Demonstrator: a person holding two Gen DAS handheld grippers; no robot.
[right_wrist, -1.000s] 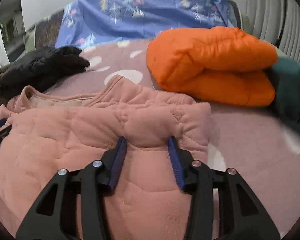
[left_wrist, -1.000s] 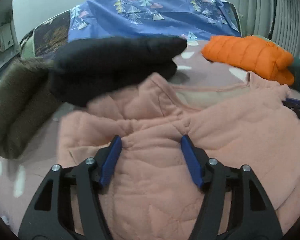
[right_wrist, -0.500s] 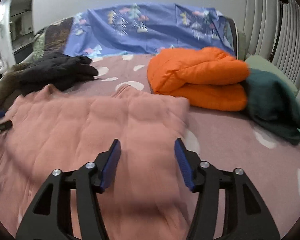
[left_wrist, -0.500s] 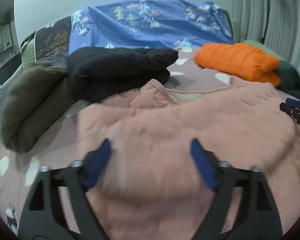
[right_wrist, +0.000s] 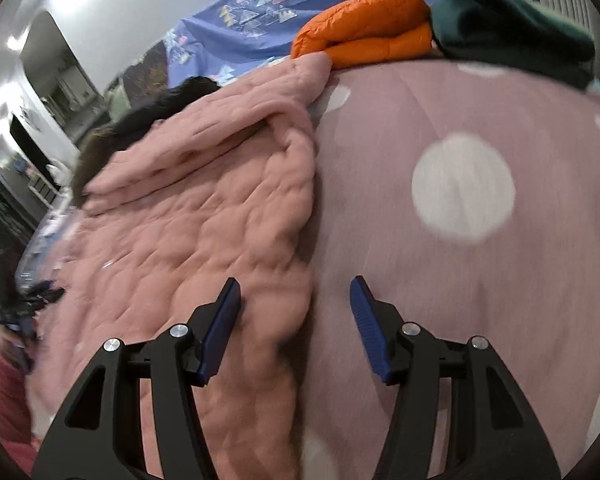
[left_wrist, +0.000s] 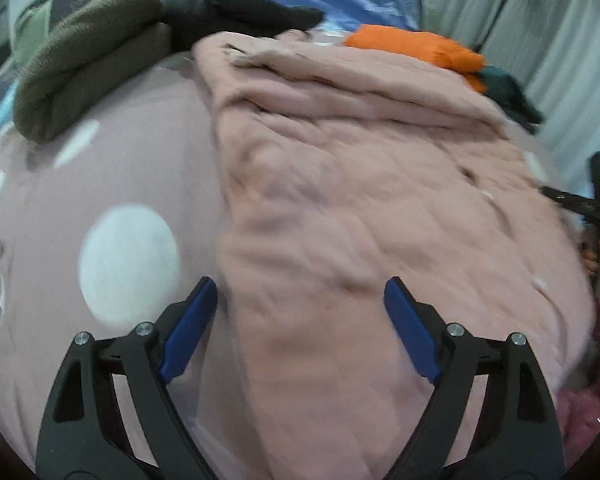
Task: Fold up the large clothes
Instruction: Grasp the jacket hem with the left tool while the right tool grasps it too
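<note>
A pink quilted garment [left_wrist: 360,184] lies spread on the mauve dotted bed cover [left_wrist: 100,184], its far part folded over in a layer. My left gripper [left_wrist: 300,300] is open and empty over the garment's left near edge. My right gripper [right_wrist: 296,300] is open and empty over the garment's right edge [right_wrist: 292,208], one finger over the garment and one over the cover. The right gripper also shows at the right edge of the left wrist view [left_wrist: 588,204].
Folded clothes lie at the far side: an olive one [left_wrist: 84,52], a black one [left_wrist: 236,12], an orange puffer jacket [right_wrist: 364,24] and a dark green one [right_wrist: 508,28]. A blue patterned sheet [right_wrist: 284,12] hangs behind. Curtains are on the right.
Both grippers let go of the garment's upper part and pulled back toward its near side edges. The garment now lies flat with its top folded over.
</note>
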